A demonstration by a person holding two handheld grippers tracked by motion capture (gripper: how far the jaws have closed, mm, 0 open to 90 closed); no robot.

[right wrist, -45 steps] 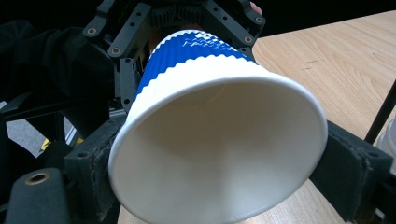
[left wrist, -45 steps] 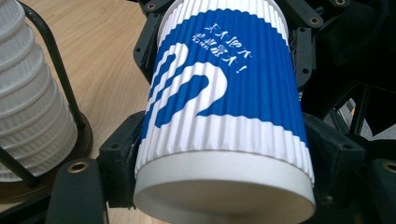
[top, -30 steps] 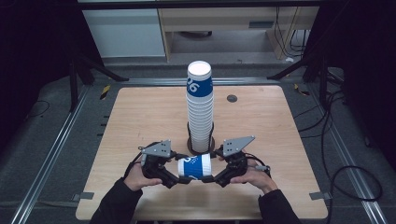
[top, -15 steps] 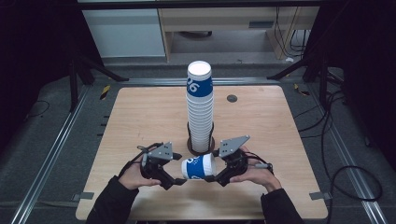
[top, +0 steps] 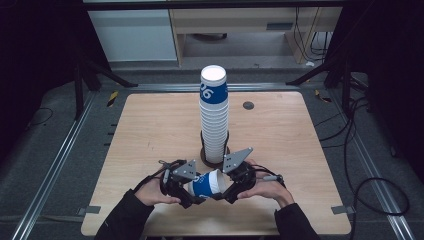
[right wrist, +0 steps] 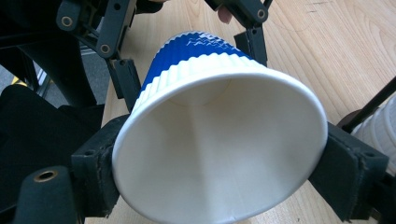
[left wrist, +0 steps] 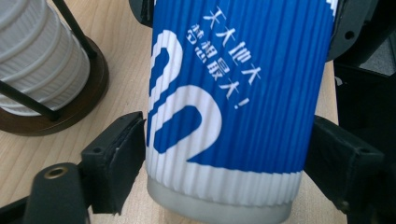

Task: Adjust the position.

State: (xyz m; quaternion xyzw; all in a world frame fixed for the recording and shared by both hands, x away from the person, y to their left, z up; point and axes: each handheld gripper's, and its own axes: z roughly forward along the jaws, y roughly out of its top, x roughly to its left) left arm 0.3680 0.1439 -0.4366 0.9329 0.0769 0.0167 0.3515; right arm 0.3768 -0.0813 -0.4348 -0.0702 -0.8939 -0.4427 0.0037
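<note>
A blue-and-white ribbed paper cup [top: 207, 184] lies on its side above the table's near edge, held between both grippers. My left gripper [top: 192, 192] is at the cup's base end. Its jaws have just been closing, and in the left gripper view [left wrist: 229, 158] both pads touch the cup [left wrist: 233, 93] just above its bottom. My right gripper [top: 225, 187] grips the open end. In the right gripper view [right wrist: 219, 172] its pads squeeze the rim of the cup [right wrist: 219, 140] slightly oval.
A tall stack of white cups [top: 214, 117] topped by a blue one stands in a dark round holder [top: 215, 159] just behind the grippers. A small dark disc [top: 248, 105] lies on the wooden table [top: 150, 125] at the back right.
The left gripper stood slightly off the cup's base half a second ago and is now back around it. Both hands and the cup have shifted a little toward the near edge.
</note>
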